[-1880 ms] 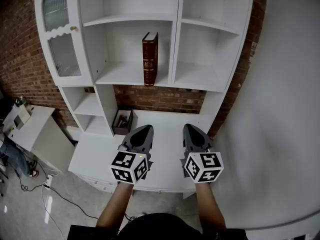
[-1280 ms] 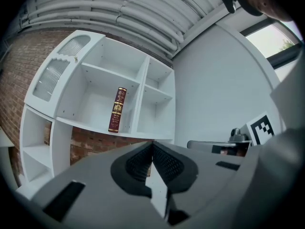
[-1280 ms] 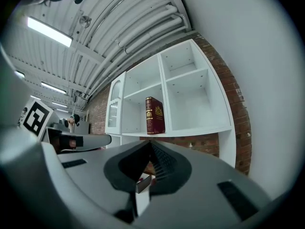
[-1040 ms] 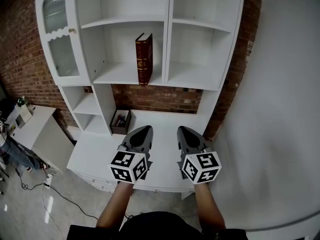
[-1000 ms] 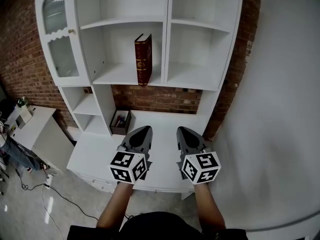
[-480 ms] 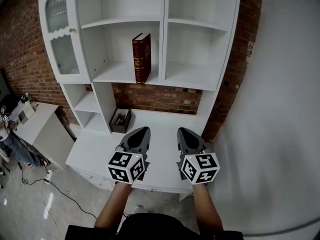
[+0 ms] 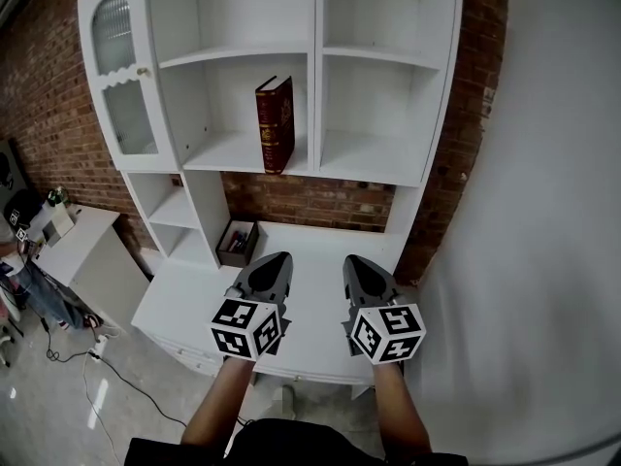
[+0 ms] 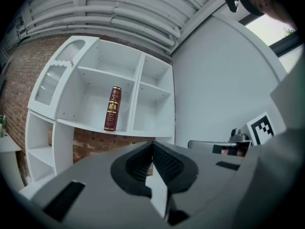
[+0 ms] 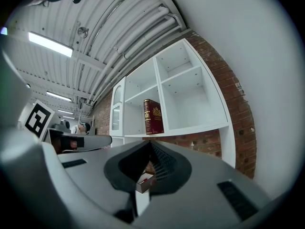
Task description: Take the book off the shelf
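A dark red book (image 7: 275, 124) with gold print stands upright on the middle shelf of the white shelf unit (image 7: 243, 153), against the central divider. The book also shows in the left gripper view (image 8: 112, 108) and the right gripper view (image 9: 153, 116), far ahead of both. My left gripper (image 7: 277, 258) and right gripper (image 7: 350, 260) hover side by side over the white desk top (image 7: 310, 333), well below and short of the book. Both are shut with nothing in them, their jaws meeting at a point (image 8: 152, 144) (image 9: 150, 143).
A small open box (image 7: 238, 243) of odds and ends sits on the desk under the shelf. A glazed cabinet door (image 7: 121, 85) closes the unit's left side. Brick wall behind, white wall (image 7: 543, 212) at right. A low white table (image 7: 68, 246) stands at left.
The head view has drifted a little, so the shelf sits slightly differently in the picture. Both grippers stay shut side by side over the desk, and the book has not moved.
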The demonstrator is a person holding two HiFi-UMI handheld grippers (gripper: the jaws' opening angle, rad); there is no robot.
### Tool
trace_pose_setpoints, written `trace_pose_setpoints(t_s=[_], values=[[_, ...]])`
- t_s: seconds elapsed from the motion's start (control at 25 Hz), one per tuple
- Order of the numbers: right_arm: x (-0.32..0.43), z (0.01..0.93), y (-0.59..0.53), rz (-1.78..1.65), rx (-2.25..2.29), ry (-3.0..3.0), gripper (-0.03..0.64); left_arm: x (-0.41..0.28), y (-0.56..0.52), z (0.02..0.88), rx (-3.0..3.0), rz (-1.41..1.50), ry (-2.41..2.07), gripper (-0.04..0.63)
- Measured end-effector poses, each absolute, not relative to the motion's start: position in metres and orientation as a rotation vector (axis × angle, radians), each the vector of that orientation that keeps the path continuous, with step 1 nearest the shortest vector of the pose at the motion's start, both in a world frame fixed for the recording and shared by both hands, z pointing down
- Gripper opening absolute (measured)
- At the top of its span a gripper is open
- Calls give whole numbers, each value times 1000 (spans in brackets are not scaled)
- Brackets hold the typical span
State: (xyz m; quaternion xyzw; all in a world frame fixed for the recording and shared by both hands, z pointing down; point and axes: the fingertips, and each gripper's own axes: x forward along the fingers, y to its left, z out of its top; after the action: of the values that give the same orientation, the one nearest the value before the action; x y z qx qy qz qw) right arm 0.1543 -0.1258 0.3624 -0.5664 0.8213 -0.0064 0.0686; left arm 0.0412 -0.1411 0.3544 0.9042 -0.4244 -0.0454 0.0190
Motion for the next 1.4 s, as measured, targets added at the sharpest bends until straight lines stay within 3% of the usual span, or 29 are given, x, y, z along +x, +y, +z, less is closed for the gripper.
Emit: trace_pose_setpoints(t_s=[1.4], values=[[126,355,-292,-40,-1783,2467,18,6,-319,342,2796,-218,-1262,15]])
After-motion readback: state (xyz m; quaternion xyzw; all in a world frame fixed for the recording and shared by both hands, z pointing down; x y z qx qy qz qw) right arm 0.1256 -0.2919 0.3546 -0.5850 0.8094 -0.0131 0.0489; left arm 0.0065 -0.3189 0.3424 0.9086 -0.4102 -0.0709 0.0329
